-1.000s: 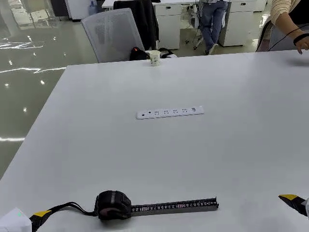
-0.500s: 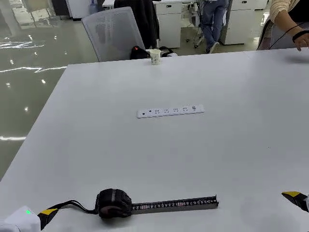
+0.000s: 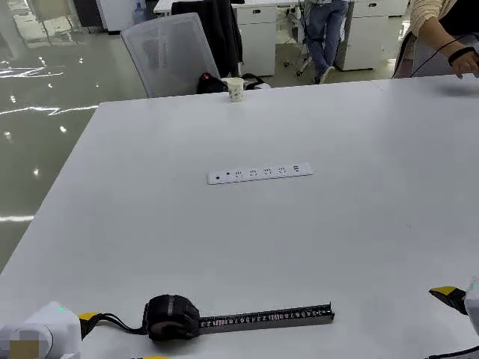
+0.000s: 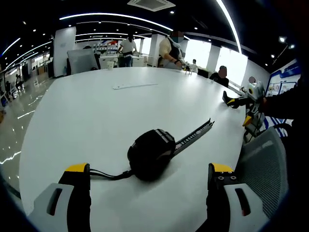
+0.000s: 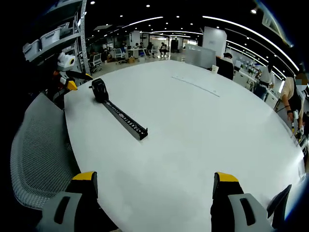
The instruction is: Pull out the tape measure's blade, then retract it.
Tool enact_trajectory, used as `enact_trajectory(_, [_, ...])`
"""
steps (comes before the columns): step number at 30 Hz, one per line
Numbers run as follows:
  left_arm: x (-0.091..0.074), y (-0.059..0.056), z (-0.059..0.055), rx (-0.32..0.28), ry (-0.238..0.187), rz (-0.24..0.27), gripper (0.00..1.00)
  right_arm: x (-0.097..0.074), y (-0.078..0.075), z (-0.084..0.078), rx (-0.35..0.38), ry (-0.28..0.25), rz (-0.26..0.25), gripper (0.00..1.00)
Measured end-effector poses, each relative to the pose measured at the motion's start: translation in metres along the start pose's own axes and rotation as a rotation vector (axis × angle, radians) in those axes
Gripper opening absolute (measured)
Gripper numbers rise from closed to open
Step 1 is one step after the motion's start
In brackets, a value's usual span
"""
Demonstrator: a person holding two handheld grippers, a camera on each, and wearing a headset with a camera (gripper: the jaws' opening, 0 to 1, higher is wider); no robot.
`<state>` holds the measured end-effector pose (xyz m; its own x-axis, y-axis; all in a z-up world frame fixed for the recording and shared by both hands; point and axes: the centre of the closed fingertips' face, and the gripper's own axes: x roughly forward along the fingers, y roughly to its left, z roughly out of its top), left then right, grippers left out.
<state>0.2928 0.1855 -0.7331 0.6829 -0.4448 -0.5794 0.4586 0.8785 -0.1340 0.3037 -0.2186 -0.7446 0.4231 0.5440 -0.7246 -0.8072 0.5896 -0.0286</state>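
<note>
The left gripper has its jaws spread wide and grips nothing. Just ahead of them the tape measure lies on the white counter, its black case set on the line between the two jaw tips. A dark strap runs from the case toward one jaw tip; whether it touches cannot be told. The blade is drawn out flat on the counter, pointing away from the case toward the right gripper. That gripper's jaws are also spread and bare, well apart from the blade's hooked end. Beyond the tape measure, mid-counter, lies a white power strip. Farther still, a paper cup stands at the counter's far edge, with a grey mesh chair behind it.
</note>
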Motion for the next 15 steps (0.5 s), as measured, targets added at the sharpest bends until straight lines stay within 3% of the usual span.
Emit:
enact_trajectory(10, [0.006,-0.018,0.018,0.006,-0.029,0.000,0.99,-0.003,-0.010,0.019,-0.082,0.030,0.027,0.99])
enact_trajectory(12, [0.008,-0.017,0.018,-0.014,-0.023,0.026,0.99,-0.003,-0.010,0.024,-0.102,0.038,0.032,0.99])
enact_trajectory(15, [0.010,-0.018,0.021,-0.045,-0.048,0.051,0.99,-0.002,-0.009,0.029,-0.124,0.046,0.049,0.99])
